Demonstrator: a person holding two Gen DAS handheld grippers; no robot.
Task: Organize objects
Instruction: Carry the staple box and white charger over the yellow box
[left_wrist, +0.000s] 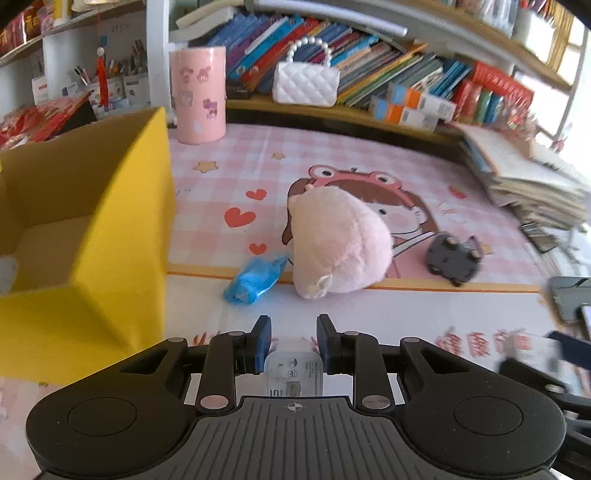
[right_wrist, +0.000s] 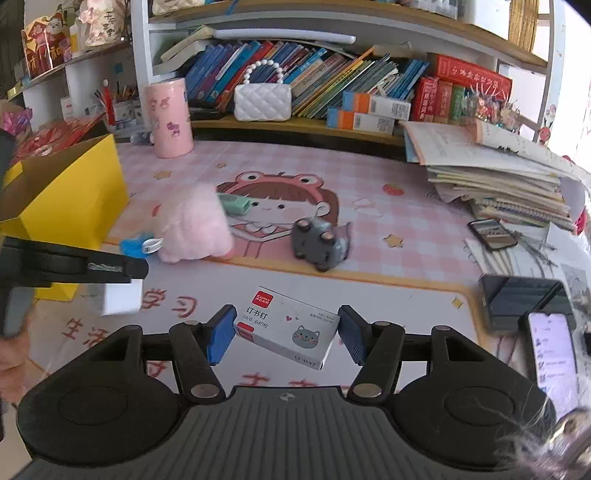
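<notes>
Staple box is sitting clamped between the blue pads of the right gripper, lifted above the desk mat. The left gripper is pressing its pads together on a small white box; in the right wrist view, this box is hanging below the left gripper's finger. Farther out, a blue packet is lying against a pink plush toy, with a grey toy car to the right. A yellow box is standing open at the left. A pink cylinder is standing beyond, near the bookshelf.
</notes>
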